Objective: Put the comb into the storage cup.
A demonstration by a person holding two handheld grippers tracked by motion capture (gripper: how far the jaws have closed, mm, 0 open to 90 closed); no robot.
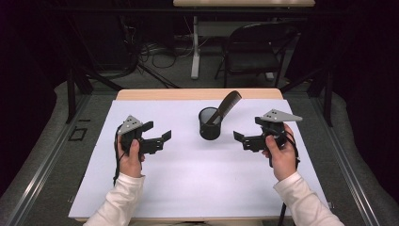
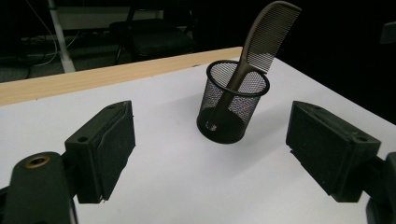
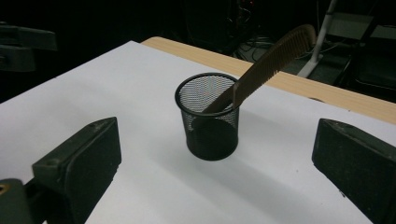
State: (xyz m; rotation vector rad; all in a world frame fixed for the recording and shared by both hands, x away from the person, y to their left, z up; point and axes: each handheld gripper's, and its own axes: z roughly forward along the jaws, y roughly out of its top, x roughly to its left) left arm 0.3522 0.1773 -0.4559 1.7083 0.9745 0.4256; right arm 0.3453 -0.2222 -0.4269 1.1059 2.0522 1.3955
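Both grippers are hovering over the white table (image 1: 188,188), one either side of the cup (image 1: 209,124), which is standing upright near the table's middle, towards the far edge. The left gripper (image 1: 157,134) is holding its jaws spread wide with nothing between them; the right gripper (image 1: 244,137) is doing the same. Neither is touching the cup or the comb (image 1: 229,103).

The comb is standing handle-down in the cup, its toothed end leaning out over the rim towards the far right.

Risks, as judged from this position:

- The cup is looking light and open-meshed (little weight to steady it). A pull on the comb along its lean, rather than along its own axis, is likely to drag the rim and tip the cup.
- The comb is thin and flat. A pinch across its teeth is risking a slip or a twist in the pads.
- If the free gripper is not bracing the cup, the cup may slide on the smooth table or lift with the comb.
- Both grippers closing in together are risking a knock against the rim.
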